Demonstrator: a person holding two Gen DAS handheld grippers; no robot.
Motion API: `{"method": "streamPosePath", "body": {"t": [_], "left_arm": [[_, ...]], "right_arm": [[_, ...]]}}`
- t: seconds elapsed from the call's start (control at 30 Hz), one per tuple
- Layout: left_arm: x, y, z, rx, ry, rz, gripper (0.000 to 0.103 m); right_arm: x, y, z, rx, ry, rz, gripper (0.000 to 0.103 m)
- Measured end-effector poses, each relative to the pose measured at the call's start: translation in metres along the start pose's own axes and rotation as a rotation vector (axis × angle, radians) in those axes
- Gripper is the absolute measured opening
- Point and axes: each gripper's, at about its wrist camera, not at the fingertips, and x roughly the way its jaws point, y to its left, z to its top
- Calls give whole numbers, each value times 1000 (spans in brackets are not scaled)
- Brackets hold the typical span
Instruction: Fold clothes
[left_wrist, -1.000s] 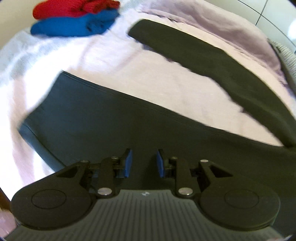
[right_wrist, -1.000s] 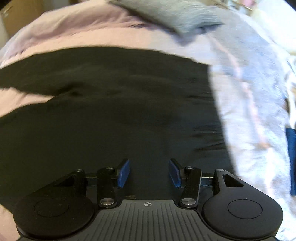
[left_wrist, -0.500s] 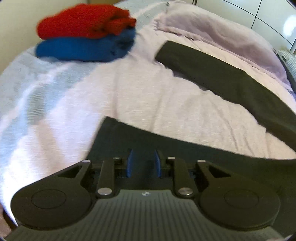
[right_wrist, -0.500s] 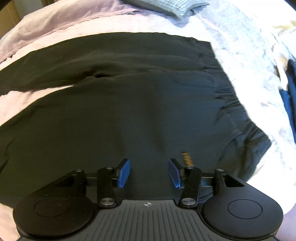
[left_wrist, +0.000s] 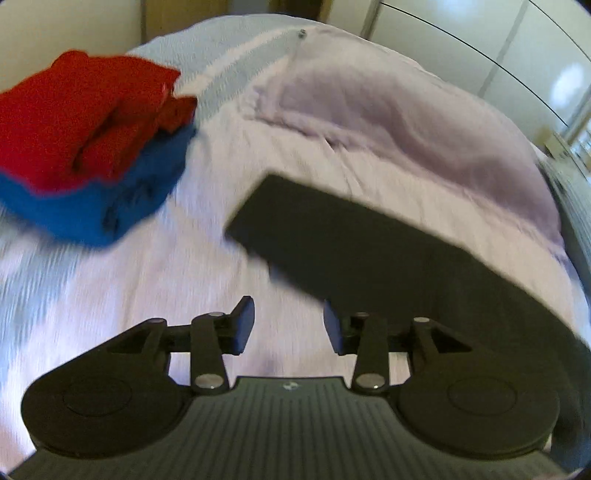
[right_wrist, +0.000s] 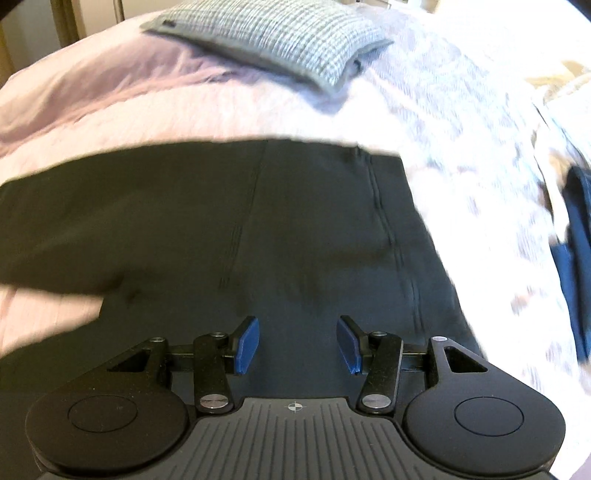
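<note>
Dark trousers lie spread flat on the pale bed. In the left wrist view one trouser leg runs from its hem at centre toward the lower right. My left gripper hovers over bare sheet just short of that hem, its jaws opening with nothing between them. In the right wrist view the trousers' waist part fills the middle. My right gripper hangs open above the dark cloth, nothing between its blue pads.
A folded red garment sits on a folded blue one at the left. A lilac pillow lies behind the trouser leg. A grey checked folded cloth lies at the back, and dark blue clothing at the right edge.
The left gripper moved off the near trouser leg toward the far leg's hem and widened its jaws. The right gripper's view shifted over the waist area, its jaws unchanged.
</note>
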Motion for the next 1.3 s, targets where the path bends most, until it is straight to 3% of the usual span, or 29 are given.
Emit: {"method": "streamPosePath", "body": {"t": [0.2, 0.33, 0.43, 0.5, 0.57, 0.67, 0.73, 0.8, 0.9, 0.93, 1.03, 1.07, 1.13, 1.23, 1.3], "left_arm": [[56, -5, 70, -51, 16, 17, 38], [104, 2, 99, -52, 45, 32, 39], [138, 16, 109, -91, 105, -8, 34], [150, 23, 109, -93, 129, -65, 18], [145, 25, 107, -52, 95, -116, 11], [98, 21, 97, 71, -178, -249, 11], [90, 18, 90, 155, -246, -220, 15], [122, 6, 83, 295, -137, -36, 19], [145, -9, 73, 407, -114, 128, 19], [137, -12, 73, 383, -156, 132, 18], [102, -13, 68, 222, -242, 3, 17], [95, -15, 64, 205, -224, -101, 18], [101, -27, 51, 248, -133, -211, 14], [133, -38, 31, 337, -94, -166, 10], [159, -27, 33, 316, -100, -120, 3]], "right_arm": [[18, 17, 55, -57, -20, 11, 51], [38, 33, 62, -61, -3, -24, 50], [51, 43, 57, -51, 38, -59, 50], [56, 50, 54, -48, 62, -74, 50], [61, 56, 52, -42, 81, -90, 51], [65, 65, 57, -26, 86, -107, 51], [68, 73, 61, -31, 78, -114, 50], [76, 81, 65, -47, 81, -120, 51], [85, 98, 71, -72, 88, -126, 51], [85, 103, 73, -85, 80, -116, 51], [87, 116, 76, -131, 58, -96, 51], [88, 119, 76, -144, 59, -99, 51], [92, 123, 76, -139, 56, -103, 51], [96, 127, 75, -115, 53, -99, 51], [98, 129, 76, -121, 55, -92, 51]]}}
